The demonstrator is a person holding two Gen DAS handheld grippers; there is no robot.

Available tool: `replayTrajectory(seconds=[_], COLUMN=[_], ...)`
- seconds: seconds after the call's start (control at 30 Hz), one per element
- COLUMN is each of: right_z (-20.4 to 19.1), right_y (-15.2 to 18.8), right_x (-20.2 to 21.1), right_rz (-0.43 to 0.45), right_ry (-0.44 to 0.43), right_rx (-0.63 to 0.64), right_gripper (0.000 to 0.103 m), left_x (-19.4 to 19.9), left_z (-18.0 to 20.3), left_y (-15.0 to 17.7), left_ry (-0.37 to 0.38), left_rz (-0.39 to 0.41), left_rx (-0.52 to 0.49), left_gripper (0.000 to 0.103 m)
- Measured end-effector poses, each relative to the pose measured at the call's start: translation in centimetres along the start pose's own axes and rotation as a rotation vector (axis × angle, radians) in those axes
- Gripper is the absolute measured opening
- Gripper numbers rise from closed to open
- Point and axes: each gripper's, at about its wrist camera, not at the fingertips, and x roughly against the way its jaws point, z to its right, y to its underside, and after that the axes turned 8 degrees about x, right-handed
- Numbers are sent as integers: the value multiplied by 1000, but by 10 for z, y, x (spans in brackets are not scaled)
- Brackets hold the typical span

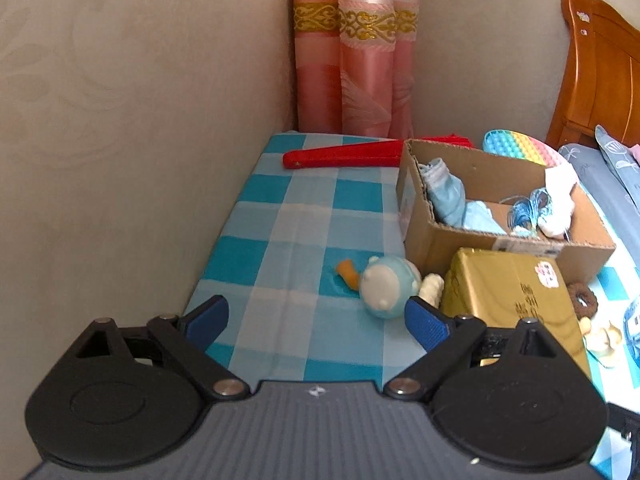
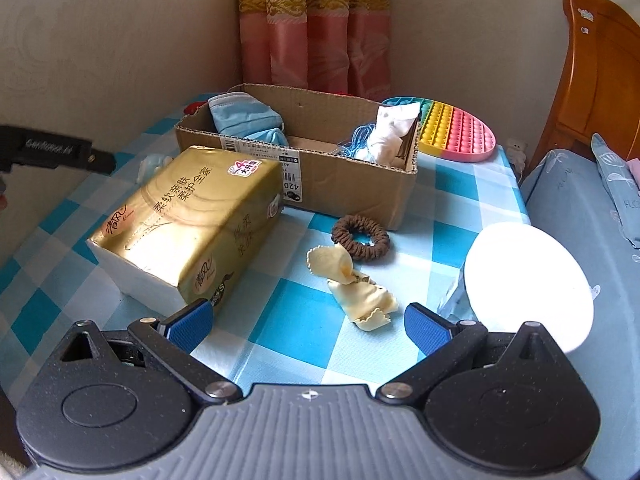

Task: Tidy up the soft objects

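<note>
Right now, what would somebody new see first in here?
Probably the shiny gold tissue pack lying on the blue checked tablecloth, just before the open brown cardboard box. Behind the box's right end lies a rainbow bubble-pop toy, and left of the pack lies a light-blue plush toy.

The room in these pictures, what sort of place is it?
Most likely a bedroom in a home. A wooden headboard stands beside bedding with a pillow, pink curtains hang in the corner, and a small table with a checked cloth holds household odds and ends.
</note>
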Motion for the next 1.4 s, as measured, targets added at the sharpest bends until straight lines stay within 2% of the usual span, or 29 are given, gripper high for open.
replayTrajectory(seconds=[0.33, 0.4, 0.57, 0.73, 0.93, 1.0, 1.13, 1.3, 1.4], right_z=[-3, -3, -6, -9, -11, -10, -9, -10, -12], right_y=[-3, -4, -4, -5, -2, -1, 1, 1, -1], right_x=[-3, -3, -2, 1, 7, 9, 10, 10, 6], right_rz=[6, 5, 8, 13, 12, 13, 11, 12, 13], right_ry=[6, 6, 3, 5, 15, 16, 20, 19, 22], right_rx=[24, 24, 32, 45, 54, 54, 46, 64, 123], right_gripper=[103, 103, 103, 103, 103, 103, 103, 103, 103], left_x=[-41, -47, -42, -31, -23, -17, -12, -27, -39], left_z=[11, 11, 0, -14, -24, -27, -19, 3, 7], left_y=[-19, -18, -8, 9, 27, 26, 8, -16, -23], left_ry=[42, 31, 34, 23, -44, -21, 17, 47, 59], left_rz=[-1, -23, -39, -62, -99, -90, -22, 28, 25], left_rx=[-4, -6, 6, 5, -11, 8, 28, 6, 14], left_gripper=[95, 95, 100, 100, 100, 100, 100, 100, 100])
